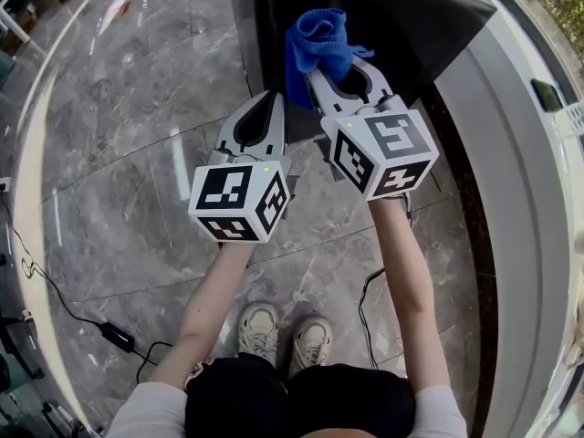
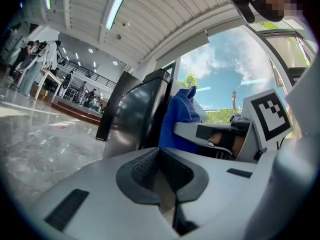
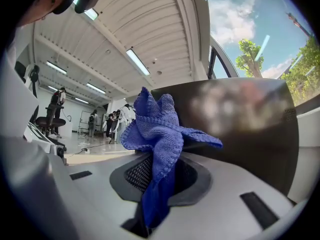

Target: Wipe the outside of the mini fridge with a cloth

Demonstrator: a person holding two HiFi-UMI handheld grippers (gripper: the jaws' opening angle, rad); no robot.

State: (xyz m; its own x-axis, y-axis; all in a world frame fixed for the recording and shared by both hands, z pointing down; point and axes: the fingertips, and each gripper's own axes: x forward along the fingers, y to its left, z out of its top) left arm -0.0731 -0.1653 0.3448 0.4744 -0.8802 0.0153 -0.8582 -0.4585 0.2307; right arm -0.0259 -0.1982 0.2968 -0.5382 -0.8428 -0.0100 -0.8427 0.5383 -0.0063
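Head view. Looks steeply down on a grey marble floor (image 1: 119,135). Shows the left gripper (image 1: 271,99) at left, jaws together, tips just short of the mini fridge (image 1: 411,26). Shows the right gripper (image 1: 339,67) just beside it, clamped on a blue cloth (image 1: 315,44) bunched above the tips, right at the fridge's dark front. Cannot tell contact from here. Cuts the fridge off at the top edge, leaving only a dark corner and one side. Also catches both forearms, light shoes (image 1: 283,336), and a black cable with adapter (image 1: 117,336) on the floor, lower left.

Left gripper view. Looks along jaws shut flat on each other, nothing between the pads. Shows the fridge (image 2: 142,114) ahead as a dark glossy box, near but apart from the tips. Has the cloth (image 2: 182,116) just right of it, hiding that part of the fridge, with the right gripper (image 2: 180,129) reaching in from the right. Background people (image 2: 30,59) at far left too small to detail.

Right gripper view. Looks along jaws pinched on the cloth (image 3: 155,134), lower fold trapped between the pads, upper part fanned out and covering mid-view. Shows the fridge (image 3: 240,119) directly behind, blurred. Touching or not, unreadable.
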